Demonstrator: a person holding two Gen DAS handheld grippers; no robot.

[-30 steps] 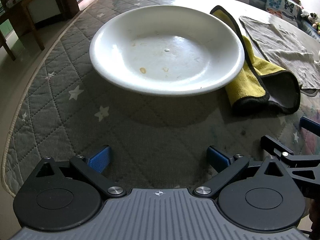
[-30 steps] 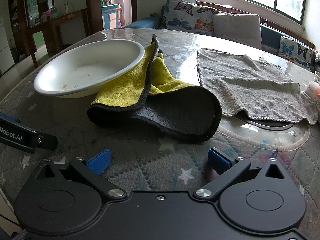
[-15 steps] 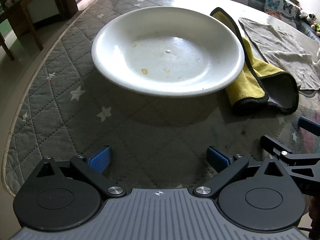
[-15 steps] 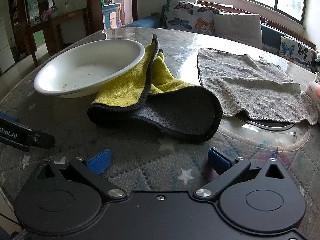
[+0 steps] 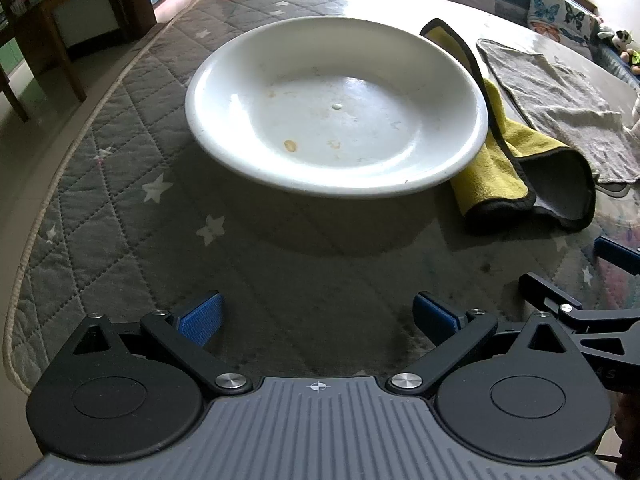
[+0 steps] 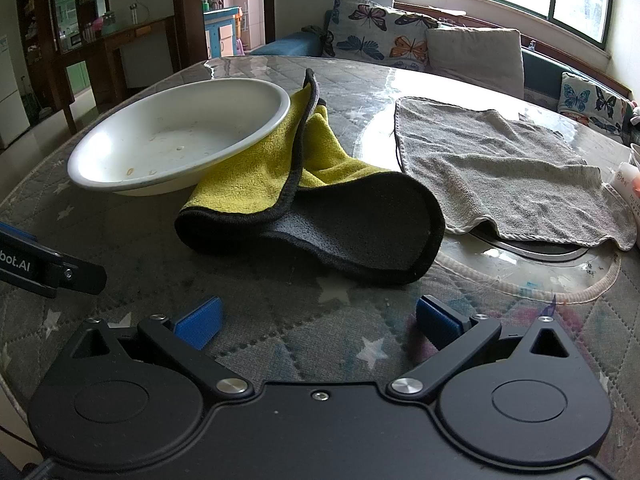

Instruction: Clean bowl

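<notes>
2 open tools (image 5: 318, 316) (image 6: 318, 320) — bowl (image 5: 336, 108) (image 6: 180, 136) ahead, untouched.

The left gripper (image 5: 318, 318) has a ribbed grey base with a small crosshair mark, two round black discs, black link arms with silver screws, and blue ribbed fingertips (image 5: 202, 317). The right gripper (image 6: 318, 320) is alike but with a smooth black base and one small centre screw. White lettering on the left gripper's side, partly cut off, seems to read "bot.AI".
</notes>
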